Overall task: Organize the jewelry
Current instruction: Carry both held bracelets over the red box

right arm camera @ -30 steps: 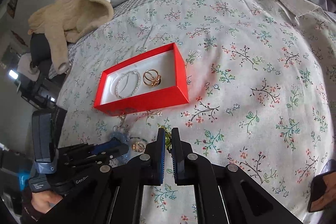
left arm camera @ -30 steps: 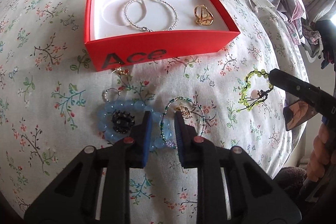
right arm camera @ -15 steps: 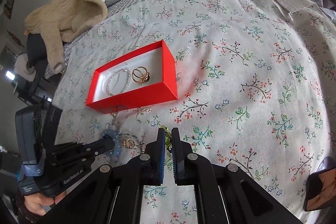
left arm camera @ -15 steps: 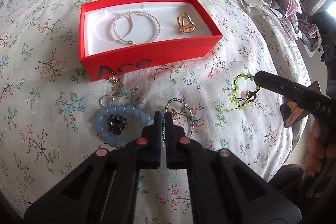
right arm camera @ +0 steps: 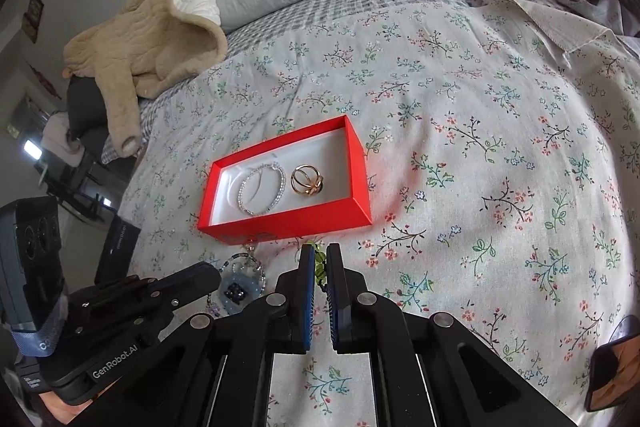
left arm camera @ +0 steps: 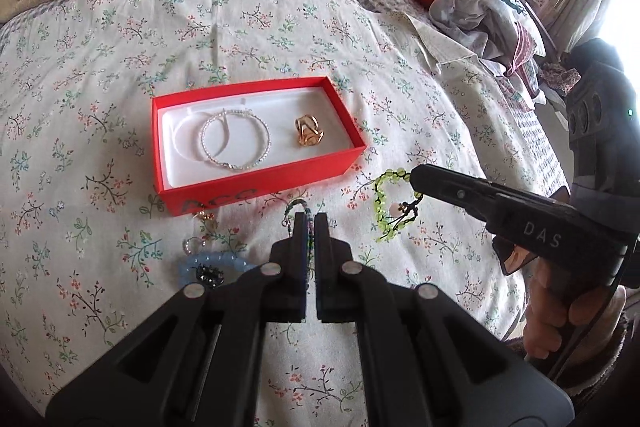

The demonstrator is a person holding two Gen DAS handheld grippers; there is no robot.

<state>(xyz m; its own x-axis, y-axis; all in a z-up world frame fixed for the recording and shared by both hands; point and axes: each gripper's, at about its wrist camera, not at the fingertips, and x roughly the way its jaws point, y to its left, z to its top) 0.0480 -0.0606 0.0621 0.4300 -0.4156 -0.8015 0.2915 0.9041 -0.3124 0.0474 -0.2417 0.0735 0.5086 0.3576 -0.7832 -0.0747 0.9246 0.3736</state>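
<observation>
While seen from left wrist: left gripper (left arm camera: 309,223) pinched shut on thin green-purple beaded bracelet (left arm camera: 297,206), lifted just before red cardboard box (left arm camera: 260,183); light, limp, snaggable. From right wrist: right gripper (right arm camera: 319,259) clamped on lime-green beaded bracelet (right arm camera: 319,267), likewise floppy.

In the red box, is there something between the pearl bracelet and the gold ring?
No. In both wrist views only bare white lining of the red box separates the pearl bracelet from the gold ring.

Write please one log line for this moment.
left tool: shut on green-and-purple bracelet | right tool: shut on lime bracelet | red box: holds pearl bracelet, gold ring
</observation>
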